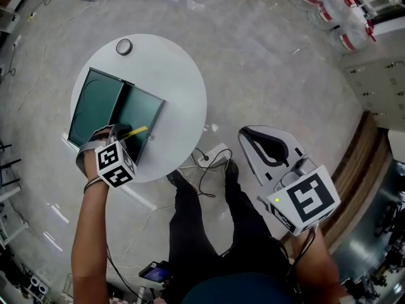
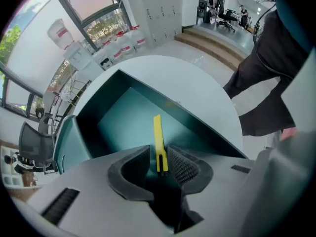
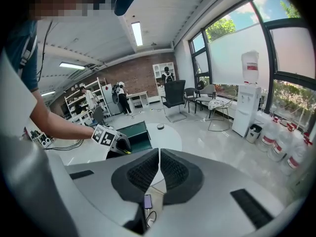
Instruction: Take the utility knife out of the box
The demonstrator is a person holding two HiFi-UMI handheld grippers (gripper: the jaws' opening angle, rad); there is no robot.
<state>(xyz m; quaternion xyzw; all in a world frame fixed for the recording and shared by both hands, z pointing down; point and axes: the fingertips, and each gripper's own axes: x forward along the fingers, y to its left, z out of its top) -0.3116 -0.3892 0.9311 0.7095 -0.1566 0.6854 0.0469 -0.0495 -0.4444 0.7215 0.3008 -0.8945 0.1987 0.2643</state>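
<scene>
right gripper (image 3: 159, 158) – jaws together, nothing between them, held off to the side of the round white worktop (image 1: 183, 94). left gripper (image 2: 159, 164) – pointing down into the open green box (image 2: 207, 132), jaws apart astride the near end of the yellow utility knife (image 2: 158, 135), which is inside the box. small round object (image 1: 124, 47) at the worktop's far edge.

The utility knife (image 2: 158, 137) looks like smooth yellow plastic, and the dark green box (image 2: 123, 127) has a smooth, faintly shiny finish. The left gripper (image 2: 159, 154) has a matt grey plastic body and finely ribbed black pads (image 2: 183, 166). The round table (image 1: 183, 87) is smooth matt white, the floor (image 1: 253, 49) glossy.
</scene>
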